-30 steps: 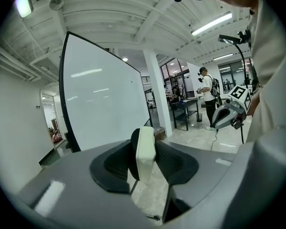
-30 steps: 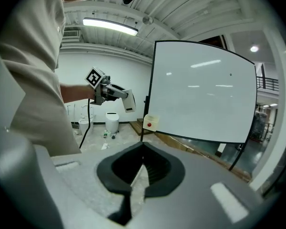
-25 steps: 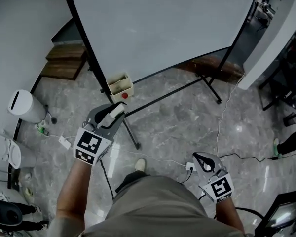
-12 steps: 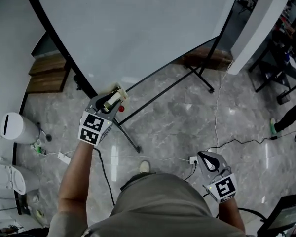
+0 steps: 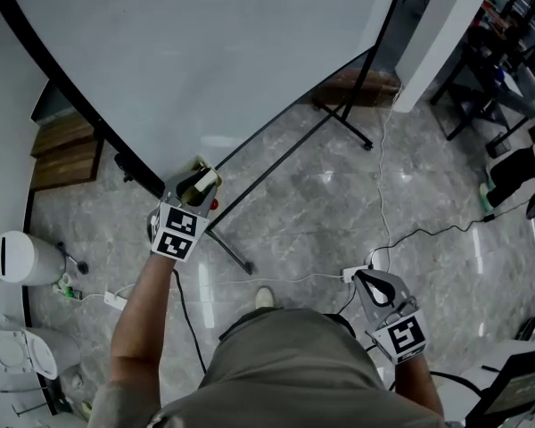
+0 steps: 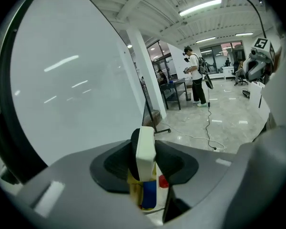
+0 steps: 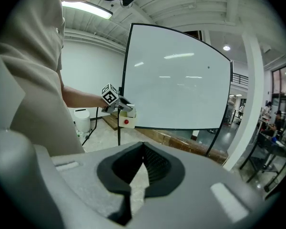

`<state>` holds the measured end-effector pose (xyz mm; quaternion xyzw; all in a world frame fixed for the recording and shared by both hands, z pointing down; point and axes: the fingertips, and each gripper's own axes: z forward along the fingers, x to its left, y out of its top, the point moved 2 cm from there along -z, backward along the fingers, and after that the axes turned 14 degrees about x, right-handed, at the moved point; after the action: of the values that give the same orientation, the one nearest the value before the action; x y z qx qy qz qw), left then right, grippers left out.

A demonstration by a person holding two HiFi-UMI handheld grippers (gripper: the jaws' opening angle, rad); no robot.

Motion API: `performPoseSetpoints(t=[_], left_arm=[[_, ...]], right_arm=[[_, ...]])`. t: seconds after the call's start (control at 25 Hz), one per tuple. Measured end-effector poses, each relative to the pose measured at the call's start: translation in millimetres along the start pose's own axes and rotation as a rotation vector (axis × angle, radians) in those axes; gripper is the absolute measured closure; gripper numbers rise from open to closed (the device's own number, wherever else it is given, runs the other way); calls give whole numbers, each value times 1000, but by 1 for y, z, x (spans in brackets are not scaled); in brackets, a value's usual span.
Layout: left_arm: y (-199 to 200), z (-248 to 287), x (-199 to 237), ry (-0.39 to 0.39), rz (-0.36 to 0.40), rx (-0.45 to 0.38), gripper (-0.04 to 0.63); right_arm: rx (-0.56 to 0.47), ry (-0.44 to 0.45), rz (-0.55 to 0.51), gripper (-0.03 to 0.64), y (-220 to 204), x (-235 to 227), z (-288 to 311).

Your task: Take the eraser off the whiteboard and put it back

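Observation:
The whiteboard (image 5: 205, 61) stands on a black frame, and a small cream box (image 7: 127, 121) with a red dot hangs at its lower left corner. My left gripper (image 5: 196, 182) is right at that box, shut on the white eraser (image 6: 145, 147), which stands on edge between the black pads. In the left gripper view, yellow, blue and red things (image 6: 148, 194) in the box show just below the eraser. My right gripper (image 5: 368, 283) hangs low by my right hip, shut and empty, far from the whiteboard (image 7: 181, 89).
The board's black leg and foot (image 5: 241, 261) run across the grey floor under my left arm. A white bin (image 5: 22, 257) and wooden pallets (image 5: 67, 150) lie to the left. A white cable and power strip (image 5: 355, 273) lie near my right gripper. A pillar (image 5: 437, 34) rises at the right.
My left gripper has carried the eraser forward and down to the box at the whiteboard's corner. The right gripper has shifted only slightly and stays shut.

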<state>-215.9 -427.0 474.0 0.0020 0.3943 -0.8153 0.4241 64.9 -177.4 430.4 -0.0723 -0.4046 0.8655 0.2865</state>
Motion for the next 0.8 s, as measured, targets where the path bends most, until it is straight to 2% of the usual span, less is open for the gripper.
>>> performPoseSetpoints(t=[0.24,0.44,0.8], left_arm=[[-14,19,-11,-21,50,48,436],[-17,29,-9,-28,51,59,433],[-18,32,-12,34,96,104,413]], right_arm=[[15,-10,17,615,1,8,6],[30,-8,21,615,6,10,13],[37,11,15,615,2,5,12]])
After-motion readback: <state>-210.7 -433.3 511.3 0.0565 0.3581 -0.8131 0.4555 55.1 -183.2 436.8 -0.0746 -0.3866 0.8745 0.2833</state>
